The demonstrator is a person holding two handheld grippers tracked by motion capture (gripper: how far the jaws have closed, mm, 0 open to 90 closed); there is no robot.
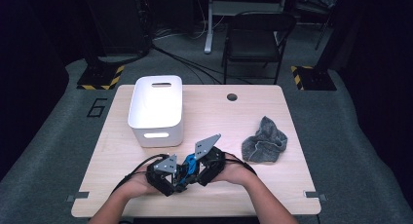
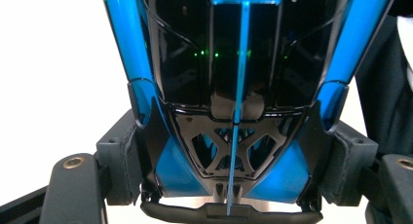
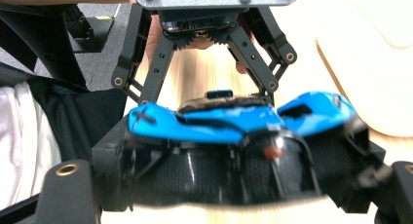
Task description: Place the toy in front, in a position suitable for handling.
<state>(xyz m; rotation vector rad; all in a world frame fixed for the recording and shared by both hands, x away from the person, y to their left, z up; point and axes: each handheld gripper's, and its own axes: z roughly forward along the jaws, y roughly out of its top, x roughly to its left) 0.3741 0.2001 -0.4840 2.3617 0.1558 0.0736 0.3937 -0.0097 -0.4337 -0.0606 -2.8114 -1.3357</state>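
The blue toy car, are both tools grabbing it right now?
Left tool: closed on the blue toy car, pads against both sides.
Right tool: closed on the same car, gripping it across its body.

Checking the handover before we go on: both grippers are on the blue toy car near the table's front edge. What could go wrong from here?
1. The left gripper and right gripper both clamp the blue toy car; pulling apart could strain its glossy shell or make it slip.
2. The car hangs above the table near the front edge; a drop might roll off.
3. The white bin stands close ahead, so a forward swing could knock it.
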